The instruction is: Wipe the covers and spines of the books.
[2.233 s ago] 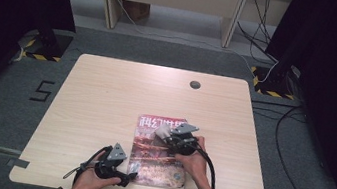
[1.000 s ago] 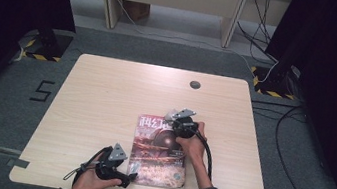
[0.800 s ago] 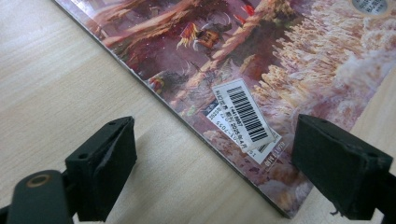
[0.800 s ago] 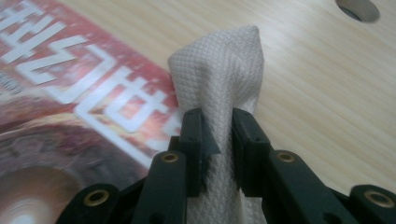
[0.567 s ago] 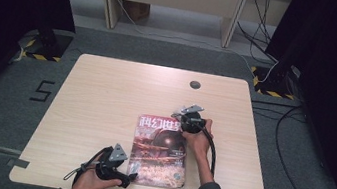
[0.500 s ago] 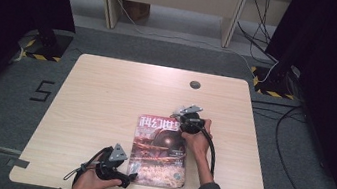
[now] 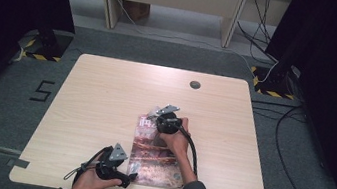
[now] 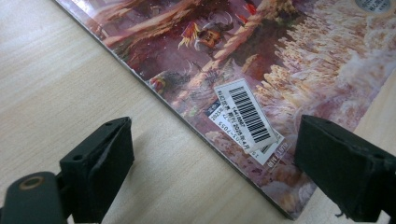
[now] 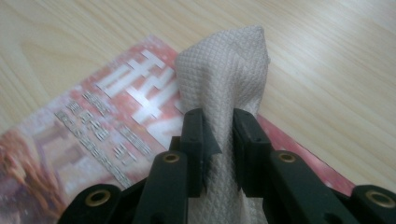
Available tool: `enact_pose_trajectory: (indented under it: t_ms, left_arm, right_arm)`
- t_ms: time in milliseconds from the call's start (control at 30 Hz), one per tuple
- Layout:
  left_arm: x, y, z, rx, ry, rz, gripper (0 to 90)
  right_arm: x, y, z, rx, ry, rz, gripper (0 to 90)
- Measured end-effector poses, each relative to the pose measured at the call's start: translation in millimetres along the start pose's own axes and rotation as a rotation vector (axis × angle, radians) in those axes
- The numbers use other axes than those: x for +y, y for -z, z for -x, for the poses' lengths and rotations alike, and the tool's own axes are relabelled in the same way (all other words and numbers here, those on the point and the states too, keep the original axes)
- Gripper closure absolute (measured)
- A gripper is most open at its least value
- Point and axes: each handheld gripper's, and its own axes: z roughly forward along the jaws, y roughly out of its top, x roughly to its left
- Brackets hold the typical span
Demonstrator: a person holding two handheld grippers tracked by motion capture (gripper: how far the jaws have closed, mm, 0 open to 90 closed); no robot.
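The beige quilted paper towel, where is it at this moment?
The beige quilted paper towel is pinched in the right gripper, over the far edge of the colourful glossy magazine, toward the table's right side in the high view.

Even overhead light on the table [image 7: 105,95], dark surroundings; gripper views slightly soft, little glare

Bench [image 7: 105,95]: left half and far strip are bare wood, open for passage. Magazine [image 7: 154,160] lies flat at near centre, low, the one thing in the way. Small round grommet [image 7: 195,84] near far edge. Right side past the magazine also bare.
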Motion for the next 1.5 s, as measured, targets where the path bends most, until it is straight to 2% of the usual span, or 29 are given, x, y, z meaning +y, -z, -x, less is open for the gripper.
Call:
enact_pose_trajectory:
  t_ms: [100,133,233,467,600,667,800,833,900,933,1067,1100,1233,1267,1433,1467,1500]
  left_arm:
    - [0.1,0.4,0.5,0.005,-0.008,0.000,10.9]
    - [0.6,0.1,0.2,0.002,-0.008,-0.003,10.9]
    - [-0.2,0.1,0.2,0.002,0.000,0.001,10.9]
    - [0.2,0.2,0.2,0.003,-0.006,-0.002,10.9]
    - [-0.4,-0.1,-0.7,-0.004,0.006,0.001,10.6]
    - [0.4,-0.3,-0.8,0.000,-0.003,-0.005,10.3]
    - [-0.8,-0.4,-0.9,0.001,0.011,0.002,9.4]
    - [0.0,-0.3,-0.4,0.003,0.000,-0.001,9.4]
    - [-0.1,-0.3,-0.3,0.004,0.000,-0.001,9.4]
    - [-0.8,-0.2,0.4,0.008,0.002,0.005,9.5]
    - [0.2,-0.2,0.3,0.008,-0.005,0.000,9.3]
    - [-0.3,-0.3,0.3,0.008,0.004,0.001,9.3]
    - [-0.1,0.1,1.4,0.016,-0.007,0.003,9.5]
    - [-0.4,0.2,1.3,0.016,-0.001,0.004,9.5]
    - [-0.4,0.2,1.1,0.013,-0.001,0.003,9.7]
    - [-1.2,0.2,1.5,0.017,0.000,0.010,9.7]
    - [-1.2,0.5,2.1,0.020,-0.004,0.010,9.7]
  right_arm:
    - [4.9,-3.3,-6.3,0.009,0.008,-0.003,76.1]
    - [9.3,-6.3,-14.3,0.024,0.026,-0.003,76.0]
    - [14.6,-10.2,-21.5,0.027,0.042,-0.004,76.0]
    - [25.7,-19.0,-23.0,0.015,0.034,-0.019,75.9]
    - [29.9,-20.7,-26.9,0.009,0.070,-0.034,76.2]
    - [27.7,-18.2,-30.1,0.039,0.066,-0.032,76.0]
    - [24.1,-14.8,-35.1,0.068,0.088,-0.020,76.0]
    - [21.3,-10.4,-38.8,0.099,0.098,-0.026,75.8]
    - [19.1,-8.2,-41.0,0.118,0.104,-0.021,75.8]
    - [13.3,-2.6,-45.2,0.142,0.118,-0.017,75.6]
    - [6.3,4.9,-48.0,0.167,0.133,-0.018,75.5]
    - [4.4,6.0,-47.7,0.171,0.134,-0.012,75.5]
    - [0.0,9.1,-39.6,0.156,0.125,-0.013,75.5]
    - [-3.1,9.5,-31.6,0.143,0.092,-0.006,75.5]
    - [-7.5,11.8,-11.4,0.086,0.059,-0.016,75.5]
    - [-11.4,13.0,2.3,0.049,0.040,-0.016,75.3]
    - [-13.6,14.1,9.4,0.027,0.026,-0.019,75.1]
